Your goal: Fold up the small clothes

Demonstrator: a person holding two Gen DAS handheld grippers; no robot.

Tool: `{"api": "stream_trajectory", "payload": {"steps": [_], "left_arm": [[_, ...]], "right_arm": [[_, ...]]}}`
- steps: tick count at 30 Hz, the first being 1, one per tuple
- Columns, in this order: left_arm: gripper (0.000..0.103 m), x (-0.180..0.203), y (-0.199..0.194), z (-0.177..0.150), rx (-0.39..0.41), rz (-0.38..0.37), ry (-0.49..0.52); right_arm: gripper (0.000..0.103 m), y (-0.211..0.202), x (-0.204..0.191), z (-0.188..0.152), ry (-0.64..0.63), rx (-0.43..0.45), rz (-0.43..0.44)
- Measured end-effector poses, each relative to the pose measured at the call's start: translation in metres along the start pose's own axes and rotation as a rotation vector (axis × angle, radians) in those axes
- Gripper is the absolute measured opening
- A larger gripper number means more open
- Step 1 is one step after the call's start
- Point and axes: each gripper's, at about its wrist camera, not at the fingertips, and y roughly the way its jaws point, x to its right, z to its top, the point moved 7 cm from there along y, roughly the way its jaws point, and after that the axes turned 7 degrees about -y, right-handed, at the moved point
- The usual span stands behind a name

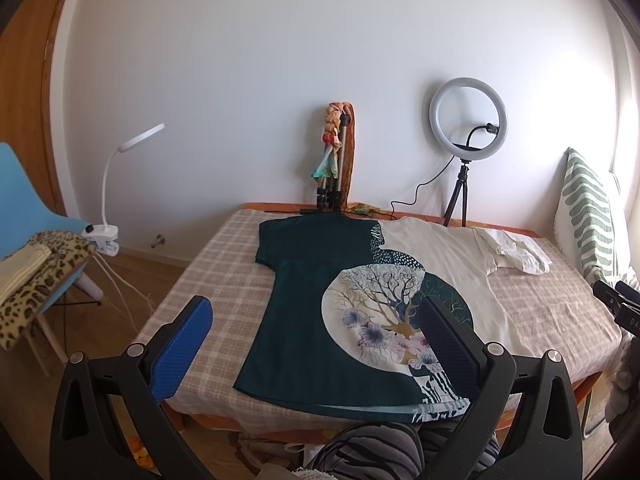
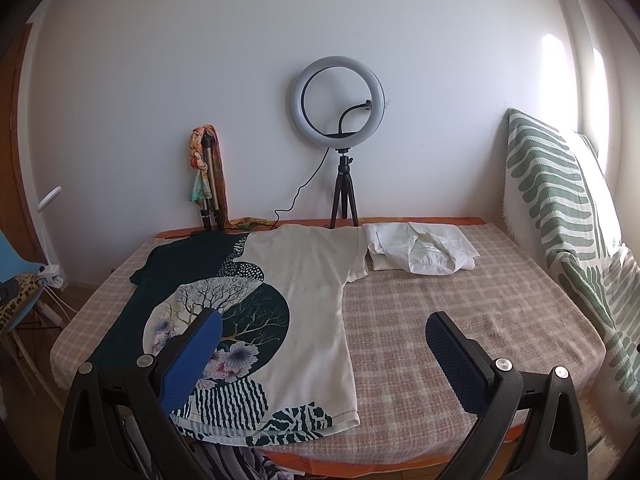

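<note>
A T-shirt [image 1: 304, 304] [image 2: 312, 280], half dark green and half cream with a tree-and-flower print, lies spread flat on the checked bed cover [image 1: 224, 256] [image 2: 440, 320], hem toward me. My left gripper [image 1: 316, 312] hovers open above the shirt's near left part, nothing between its blue pads. My right gripper [image 2: 324, 328] is open too, held above the shirt's cream right side and hem. A folded white garment [image 1: 516, 252] [image 2: 424, 252] rests at the far right of the bed, touching the shirt's right sleeve.
A ring light on a tripod [image 1: 466, 128] [image 2: 340, 100] and a second stand with a scarf [image 1: 336, 152] [image 2: 208, 172] stand at the wall behind the bed. A striped cushion [image 2: 560, 208] leans at the right. A blue chair [image 1: 28, 216] with leopard-print cloth and a clip lamp [image 1: 112, 184] stand left.
</note>
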Motion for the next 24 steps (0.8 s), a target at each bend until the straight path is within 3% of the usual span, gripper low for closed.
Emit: {"api": "stream_trajectory", "payload": {"steps": [24], "left_arm": [[0.102, -0.010, 0.016, -0.010, -0.009, 0.004, -0.024]], "right_arm": [[0.103, 0.009, -0.009, 0.001, -0.008, -0.013, 0.011]]}}
